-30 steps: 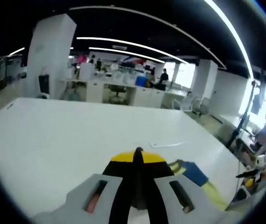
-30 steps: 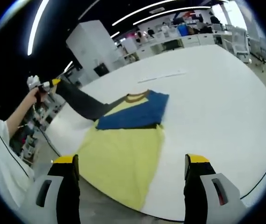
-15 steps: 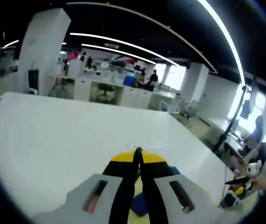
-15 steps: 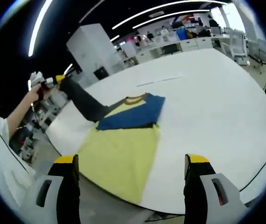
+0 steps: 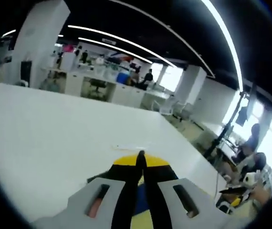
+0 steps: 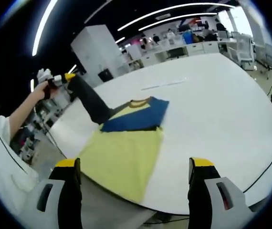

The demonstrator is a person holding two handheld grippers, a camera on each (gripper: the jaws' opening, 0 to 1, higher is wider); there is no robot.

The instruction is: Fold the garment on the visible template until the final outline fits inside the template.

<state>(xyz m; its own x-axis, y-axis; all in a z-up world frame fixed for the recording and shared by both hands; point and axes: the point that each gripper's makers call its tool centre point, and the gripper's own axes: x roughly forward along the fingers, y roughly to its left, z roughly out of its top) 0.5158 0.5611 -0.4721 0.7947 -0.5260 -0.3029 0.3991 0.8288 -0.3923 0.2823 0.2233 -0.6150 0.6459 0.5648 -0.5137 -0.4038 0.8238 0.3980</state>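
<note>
Rightward, whole garment (image 6: 126, 138) on table (image 6: 212, 109)

Left tool (image 6: 69, 76) raised, clamped (jaws together); right tool (image 6: 135, 177) agape.

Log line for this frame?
left gripper: shut on sleeve, lifted | right gripper: open, idle | shirt: on table

You see a soft, matt cloth garment (image 6: 126, 143) in yellow, blue and dark panels lying on a smooth, matt white table (image 6: 222, 105); gripper bodies look grey plastic.
</note>
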